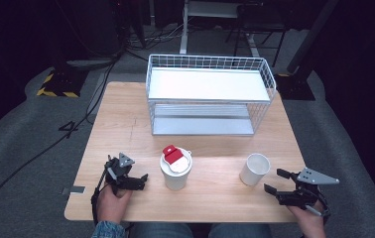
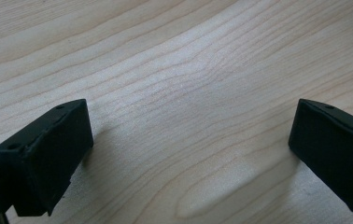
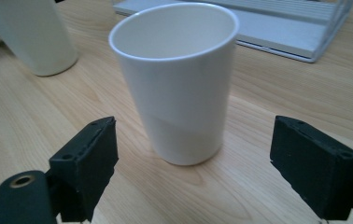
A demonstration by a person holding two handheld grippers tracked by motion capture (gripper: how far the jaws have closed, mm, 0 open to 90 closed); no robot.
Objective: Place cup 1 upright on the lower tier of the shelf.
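1. Pale wood grain runs across the table (image 1: 126, 124), which stands on grey carpet with black cables trailing over it and a dark room behind.
2. At the table's far side sits a white wire rack (image 1: 210, 94) with two shelves, well beyond both sets of jaws.
3. Low at the near right corner, the right gripper (image 1: 273, 181) is held in a hand and points at the open white cup (image 3: 177, 84). Its jaws are spread wide, and the cup stands upright just ahead of the gap between them, apart from both.
4. Past that cup, off the left jaw's side, stands the lidded cup (image 1: 176, 169), white with a red tab on its lid.
5. At the near left, the left gripper (image 1: 143, 179) lies low over the wood, its jaws spread with bare table between them. The lidded cup stands just beyond their tips.
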